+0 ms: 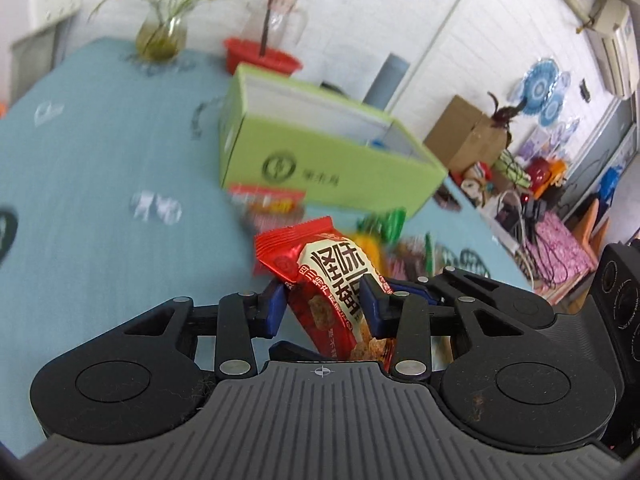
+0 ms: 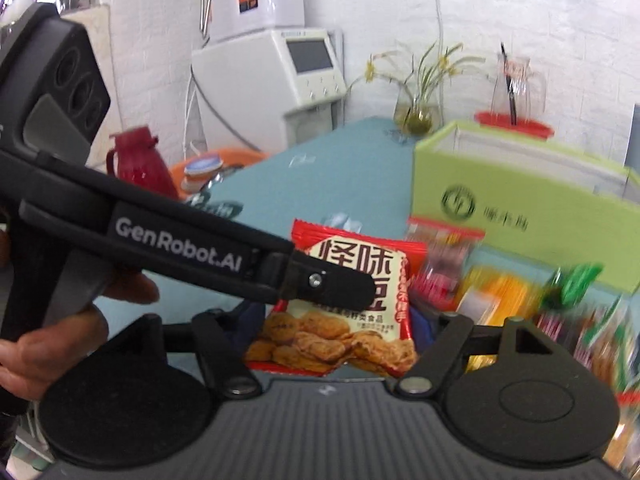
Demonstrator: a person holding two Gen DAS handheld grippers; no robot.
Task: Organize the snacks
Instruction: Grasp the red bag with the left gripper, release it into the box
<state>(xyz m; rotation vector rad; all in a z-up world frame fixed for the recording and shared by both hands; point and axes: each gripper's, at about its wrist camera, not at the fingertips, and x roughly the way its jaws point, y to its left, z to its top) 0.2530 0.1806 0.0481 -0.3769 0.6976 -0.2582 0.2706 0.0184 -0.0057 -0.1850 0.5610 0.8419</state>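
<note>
My left gripper (image 1: pixel 324 306) is shut on a red and cream snack packet (image 1: pixel 330 284) and holds it above the blue table. The same packet (image 2: pixel 352 300) shows in the right wrist view, pinched by the left gripper's finger (image 2: pixel 340 282) that crosses the frame from the left. My right gripper (image 2: pixel 340 320) sits just behind the packet; its blue pads stand wide apart on either side and do not press it. An open green box (image 1: pixel 320 160) stands behind, also in the right wrist view (image 2: pixel 520 208). Loose snack packets (image 2: pixel 500 292) lie in front of it.
A blue tablecloth (image 1: pixel 100 160) covers the table. A glass vase with plants (image 1: pixel 160 36), a red tray with a glass jug (image 1: pixel 264 56) stand at the far edge. A white machine (image 2: pixel 272 80) and a red flask (image 2: pixel 138 160) are beyond the table's left side.
</note>
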